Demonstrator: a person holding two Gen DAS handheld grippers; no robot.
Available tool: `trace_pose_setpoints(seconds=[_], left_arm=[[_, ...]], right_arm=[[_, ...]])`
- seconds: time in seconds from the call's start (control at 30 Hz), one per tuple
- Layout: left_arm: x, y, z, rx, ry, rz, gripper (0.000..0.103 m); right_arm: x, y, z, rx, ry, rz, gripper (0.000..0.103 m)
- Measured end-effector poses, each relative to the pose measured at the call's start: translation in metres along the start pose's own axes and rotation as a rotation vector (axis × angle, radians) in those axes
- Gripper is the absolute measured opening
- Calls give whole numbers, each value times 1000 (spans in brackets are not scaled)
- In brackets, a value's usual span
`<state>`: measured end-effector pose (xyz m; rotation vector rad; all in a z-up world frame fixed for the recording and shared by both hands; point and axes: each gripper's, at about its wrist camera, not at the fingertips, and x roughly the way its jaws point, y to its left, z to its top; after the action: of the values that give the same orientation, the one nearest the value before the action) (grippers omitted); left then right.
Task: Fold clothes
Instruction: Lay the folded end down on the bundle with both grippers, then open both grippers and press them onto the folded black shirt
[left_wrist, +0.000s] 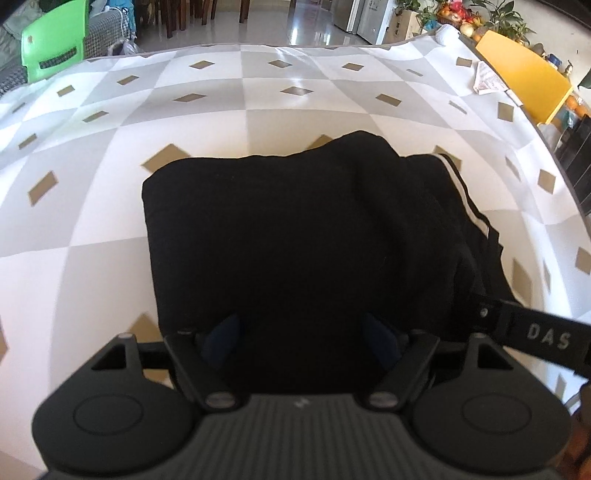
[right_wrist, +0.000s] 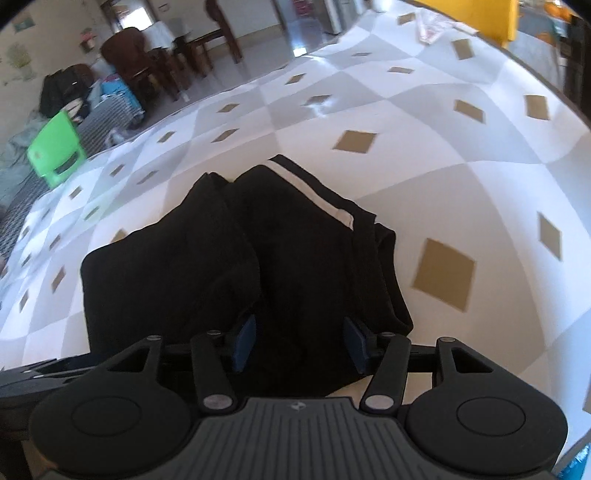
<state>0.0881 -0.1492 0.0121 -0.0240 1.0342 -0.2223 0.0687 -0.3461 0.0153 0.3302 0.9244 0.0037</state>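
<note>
Black garment (left_wrist: 295, 236) lying in a compact, roughly rectangular stack mid-bench, on the checked cloth (left_wrist: 258, 92); several layers deep, so already folded to some degree. Fits either a finished fold or one fold short of done; can't settle which.

Left tongs (left_wrist: 306, 332) apart, blue pads (left_wrist: 227, 332) hovering over the near edge, nothing gripped. Right tongs (right_wrist: 299, 343) also apart, over the near right part of the stack, nothing between the pads (right_wrist: 245, 341).

Handling, judged: soft knit, light, limp, no stiffness; will sag and drag if lifted by one point. Layers likely to slide against each other. Best hold: pinch through all layers at an edge or corner, both tongs spread apart. White stripe (right_wrist: 317, 195) marks the right-side edge, loose layers fanned out there (left_wrist: 491, 236).

Unclear: garment type, sleeve or collar position, layer count; black swallows all detail. Near edge hidden behind tongs bodies. Contact between pads and fabric not resolvable. Strap marked DAS (left_wrist: 543, 336) crossing lower right of left view, not part of the garment.
</note>
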Motion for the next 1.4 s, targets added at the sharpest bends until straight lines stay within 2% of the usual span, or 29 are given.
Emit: trace_pose_setpoints(seconds=[0.33, 0.43, 0.5, 0.53, 0.7, 0.83, 1.0, 1.13, 1.2, 1.27, 1.4], left_arm=[[-22, 71, -16, -49, 15, 82, 79], [-30, 95, -23, -73, 27, 119, 85], [-36, 109, -29, -93, 26, 141, 85], [-39, 110, -31, -94, 16, 143, 85], [-54, 114, -40, -97, -33, 157, 85], [-65, 117, -48, -100, -72, 167, 85], [-67, 100, -56, -44, -80, 147, 86], [-66, 88, -62, -5, -81, 133, 86], [-66, 87, -63, -3, -79, 128, 86], [-65, 87, -65, -3, -80, 124, 86], [-64, 89, -67, -11, -78, 129, 88]], right_arm=[[7, 51, -25, -174, 61, 190, 54], [9, 64, -31, -205, 110, 269, 53], [8, 69, -31, -204, 128, 289, 53], [6, 70, -30, -200, 129, 298, 53], [-12, 65, -22, -139, 28, 344, 52], [-10, 76, -21, -141, 36, 405, 48], [-2, 98, -27, -232, 37, 380, 48], [6, 106, -29, -261, 38, 372, 42], [10, 111, -32, -291, 40, 350, 37], [16, 113, -35, -307, 54, 333, 26], [16, 116, -39, -335, 55, 319, 12]])
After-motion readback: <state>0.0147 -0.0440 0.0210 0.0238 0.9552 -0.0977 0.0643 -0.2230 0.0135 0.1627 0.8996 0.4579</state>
